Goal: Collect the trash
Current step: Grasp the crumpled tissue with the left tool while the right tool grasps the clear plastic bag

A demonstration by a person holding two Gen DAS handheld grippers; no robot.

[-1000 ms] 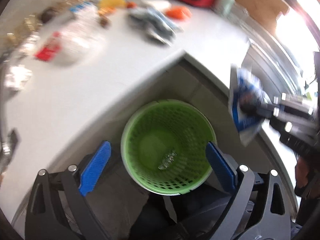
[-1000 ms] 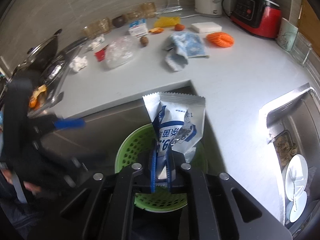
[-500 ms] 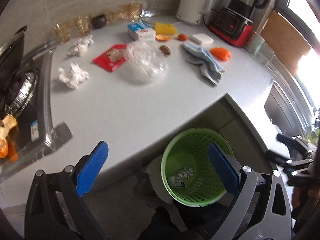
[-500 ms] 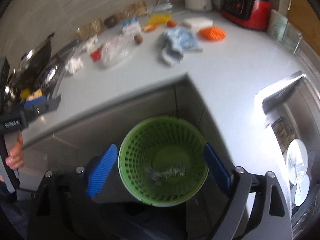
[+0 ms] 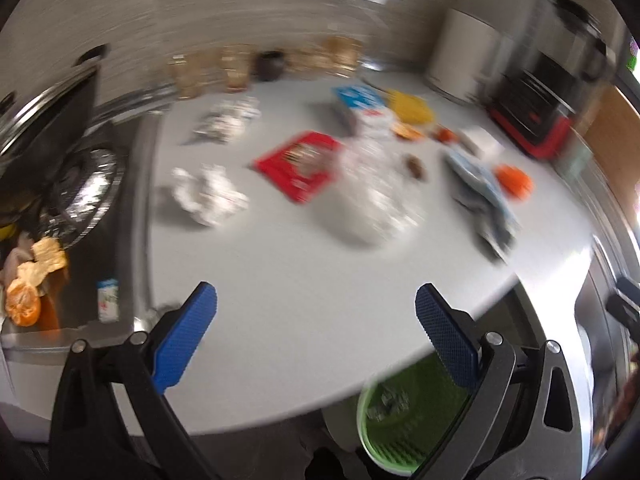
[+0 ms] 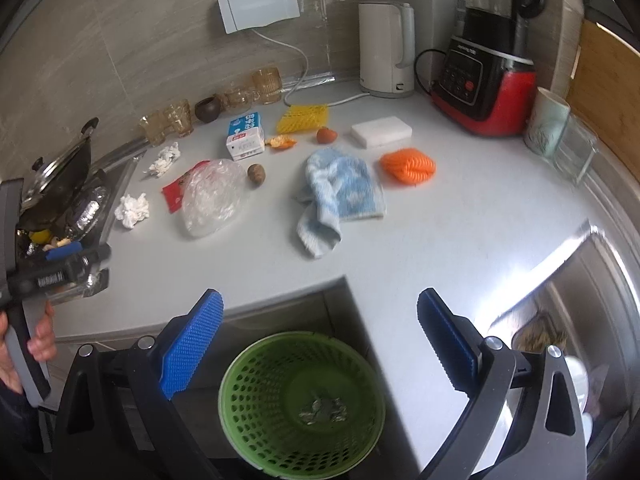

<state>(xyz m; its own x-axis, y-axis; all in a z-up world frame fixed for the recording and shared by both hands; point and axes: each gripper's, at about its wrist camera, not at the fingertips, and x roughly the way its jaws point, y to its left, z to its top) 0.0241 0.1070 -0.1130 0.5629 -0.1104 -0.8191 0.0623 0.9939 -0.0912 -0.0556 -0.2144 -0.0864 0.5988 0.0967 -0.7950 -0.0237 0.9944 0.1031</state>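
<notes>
Below our right claw (image 6: 320, 344), whose jaws are opening with nothing between them, sits the bin (image 6: 302, 400), a scrap in its bottom. We judge we're between pickups. Ahead of our empty, wide-open left claw (image 5: 316, 336) lie the bag (image 5: 376, 196), wrapper (image 5: 298, 164) and tissue (image 5: 208, 194); next, reach and pinch one.

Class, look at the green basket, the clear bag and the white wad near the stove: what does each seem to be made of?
Green basket: likely moulded plastic, with an even perforated wall and slight sheen.
Clear bag: thin plastic film, see-through, crinkled and glossy.
White wad: probably tissue or paper towel, matte and softly crumpled.
</notes>
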